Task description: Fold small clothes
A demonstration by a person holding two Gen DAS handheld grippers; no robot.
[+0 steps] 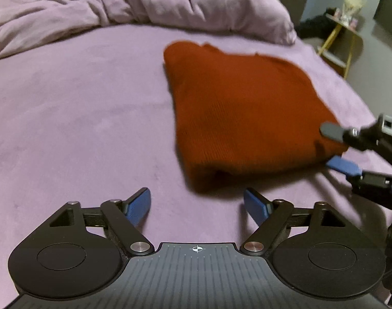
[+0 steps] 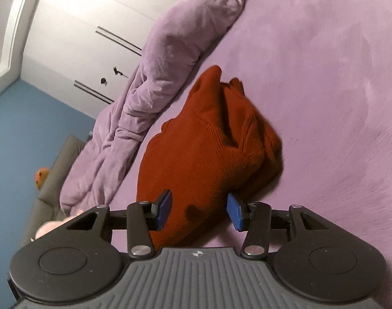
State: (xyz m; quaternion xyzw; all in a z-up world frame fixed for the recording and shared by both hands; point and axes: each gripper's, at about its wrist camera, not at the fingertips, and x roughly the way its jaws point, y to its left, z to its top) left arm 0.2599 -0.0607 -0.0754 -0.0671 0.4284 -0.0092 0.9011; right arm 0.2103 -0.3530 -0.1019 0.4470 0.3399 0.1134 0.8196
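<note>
Right gripper [image 2: 198,212] stood at the near corner of the folded rust-red garment [image 2: 209,154], its jaws partly apart and straddling that corner, one blue pad above the cloth and one at its edge; we could not see either pad pressing, so we read the cloth as lying between open jaws and not clamped. We saw the garment as a thick, several-layered bundle resting on the purple bed cover [image 2: 324,77], its long axis running away from this gripper toward the rumpled duvet [image 2: 149,82] heaped along the far side. From the left wrist view, the same garment [image 1: 242,108] lay ahead and to the right of the left gripper [image 1: 197,206], whose jaws were wide apart and empty, just short of the bundle's nearest corner and not touching it. We judged the right hand the nearer of the two, already at the cloth, its gripper [image 1: 337,149] rolled so that one finger sat over the other, and aimed shallowly downward. We judged the left gripper to be tilted more steeply toward the cover [image 1: 67,116].
</note>
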